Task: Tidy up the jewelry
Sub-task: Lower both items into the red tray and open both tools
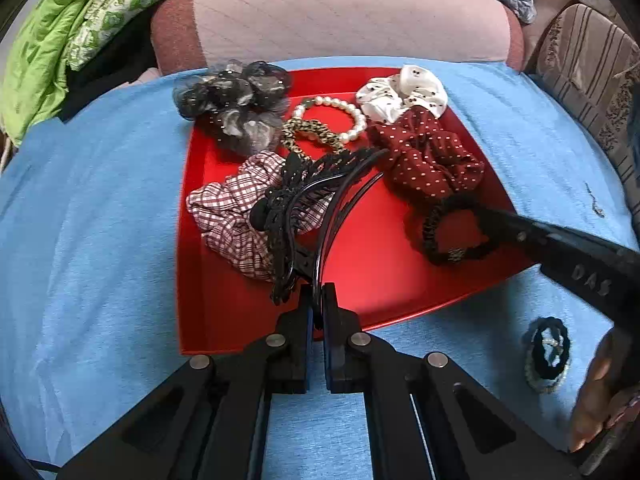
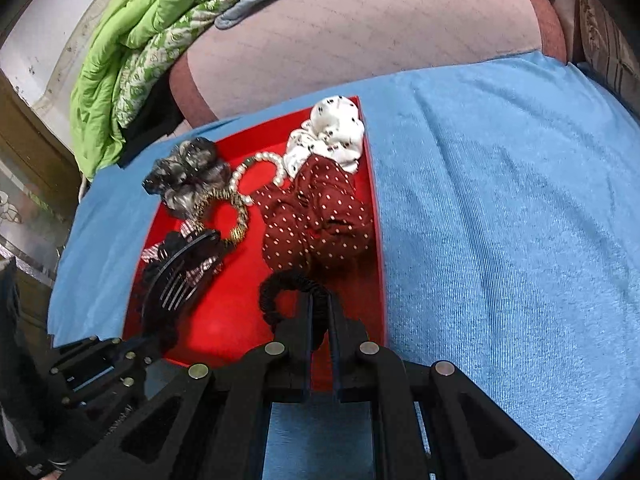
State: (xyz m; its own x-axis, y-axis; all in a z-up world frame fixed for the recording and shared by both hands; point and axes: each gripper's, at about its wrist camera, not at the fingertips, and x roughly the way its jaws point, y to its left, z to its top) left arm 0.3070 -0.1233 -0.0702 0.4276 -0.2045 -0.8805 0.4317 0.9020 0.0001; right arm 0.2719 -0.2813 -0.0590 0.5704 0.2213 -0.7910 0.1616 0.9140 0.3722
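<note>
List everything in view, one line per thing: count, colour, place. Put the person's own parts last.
tray: 1, red, on blue cloth
blue cloth: 1, under tray
scrunchies: 4 in tray; grey sheer, white printed, maroon dotted, checked
pearl bracelet: 1, white, tray
gold-black band: 1, tray
hair claw: 1, black, in left gripper
black hair tie: 1, in right gripper
beaded tie: 1, black, on cloth
hand: 1, lower right

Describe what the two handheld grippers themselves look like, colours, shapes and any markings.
Both are matte black plastic. The left gripper and right gripper each have two flat, narrow parallel jaws on angular linkage arms, jointed with round silver pins and cut with triangular openings. Embossed letters on the right gripper's side seem to read DAS. A person's fingers show at the edge; no sleeve or cable is clearly visible.
</note>
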